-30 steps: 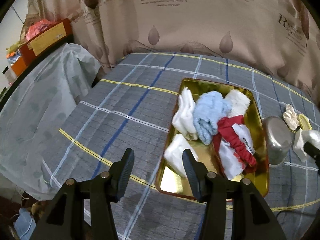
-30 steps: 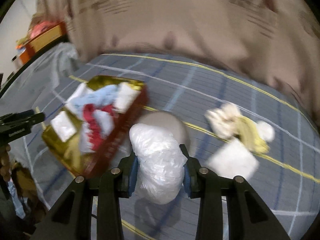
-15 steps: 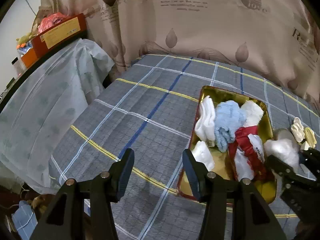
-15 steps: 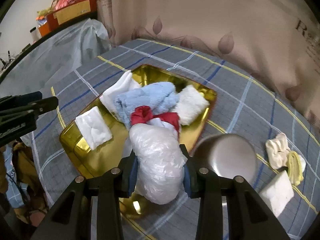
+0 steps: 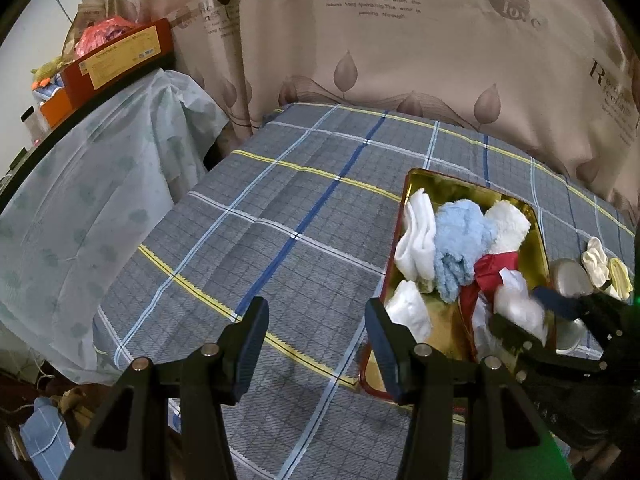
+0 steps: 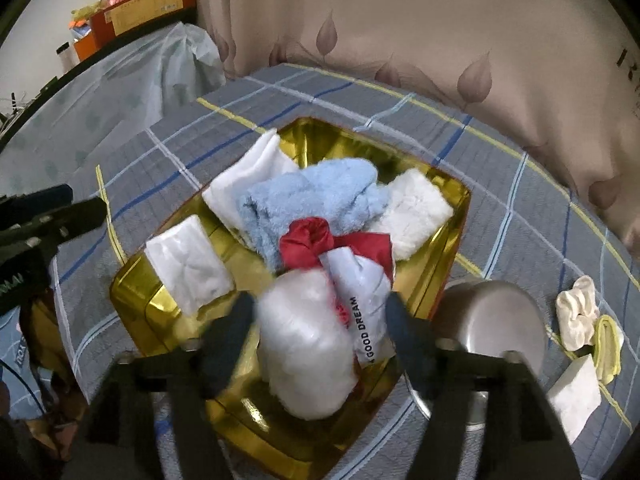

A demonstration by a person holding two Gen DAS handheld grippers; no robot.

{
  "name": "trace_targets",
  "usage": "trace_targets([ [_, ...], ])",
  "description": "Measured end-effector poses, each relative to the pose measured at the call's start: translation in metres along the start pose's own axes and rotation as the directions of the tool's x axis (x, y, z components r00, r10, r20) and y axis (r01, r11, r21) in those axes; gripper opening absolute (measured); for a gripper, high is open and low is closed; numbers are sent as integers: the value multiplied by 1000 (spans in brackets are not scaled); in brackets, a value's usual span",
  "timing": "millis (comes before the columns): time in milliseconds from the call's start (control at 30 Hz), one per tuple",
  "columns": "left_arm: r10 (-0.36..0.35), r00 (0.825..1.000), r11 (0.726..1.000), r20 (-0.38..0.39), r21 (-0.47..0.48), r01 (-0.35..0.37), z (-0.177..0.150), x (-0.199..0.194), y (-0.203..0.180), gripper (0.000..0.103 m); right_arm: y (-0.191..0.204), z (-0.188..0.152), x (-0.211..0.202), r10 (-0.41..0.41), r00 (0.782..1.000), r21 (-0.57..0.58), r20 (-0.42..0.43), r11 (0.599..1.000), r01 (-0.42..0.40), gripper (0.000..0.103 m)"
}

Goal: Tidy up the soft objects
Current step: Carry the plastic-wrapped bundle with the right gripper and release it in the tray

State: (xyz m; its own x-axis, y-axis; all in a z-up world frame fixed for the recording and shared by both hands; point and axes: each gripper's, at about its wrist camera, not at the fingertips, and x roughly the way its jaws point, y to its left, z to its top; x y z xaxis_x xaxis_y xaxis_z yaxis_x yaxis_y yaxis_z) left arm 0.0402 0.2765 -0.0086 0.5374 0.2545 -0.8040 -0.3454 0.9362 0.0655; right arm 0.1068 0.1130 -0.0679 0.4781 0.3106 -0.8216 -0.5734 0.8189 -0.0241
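A gold tray (image 6: 132,292) lies on the plaid bedspread and holds a light-blue towel (image 6: 320,196), white folded cloths (image 6: 416,208), a white pad (image 6: 188,264) and a red-and-white bag (image 6: 312,240). A white plastic-wrapped bundle (image 6: 308,344) rests on the tray's near part between the fingers of my right gripper (image 6: 320,312). Its jaws are opening and the pads stand just off the bundle. In the left wrist view the tray (image 5: 412,184) is at the right, with the right gripper (image 5: 528,312) over its near end. My left gripper (image 5: 316,312) hangs open and empty over the bedspread, left of the tray.
An upturned metal bowl (image 6: 496,320) stands against the tray's right side. Further right lie a cream scrunchie (image 6: 576,312), a yellow piece (image 6: 608,344) and a white block (image 6: 572,396). A curtain hangs behind the bed. A covered shelf with boxes (image 5: 120,64) is at the left.
My right gripper carried the white bundle from beside the bowl to over the tray, then spread its jaws off it. The left gripper has stayed open and shifted slightly left of the tray.
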Motion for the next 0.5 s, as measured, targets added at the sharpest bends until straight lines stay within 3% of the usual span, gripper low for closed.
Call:
trace_targets([
  [300, 22, 1000, 999, -11, 41, -21, -4, 6, -11, 51, -12, -7, -39, 21, 996, 40, 82, 999, -25, 74],
  [500, 41, 999, 998, -18, 46, -40, -6, 11, -11, 51, -56, -39, -72, -30, 994, 93, 106, 995, 20, 75],
])
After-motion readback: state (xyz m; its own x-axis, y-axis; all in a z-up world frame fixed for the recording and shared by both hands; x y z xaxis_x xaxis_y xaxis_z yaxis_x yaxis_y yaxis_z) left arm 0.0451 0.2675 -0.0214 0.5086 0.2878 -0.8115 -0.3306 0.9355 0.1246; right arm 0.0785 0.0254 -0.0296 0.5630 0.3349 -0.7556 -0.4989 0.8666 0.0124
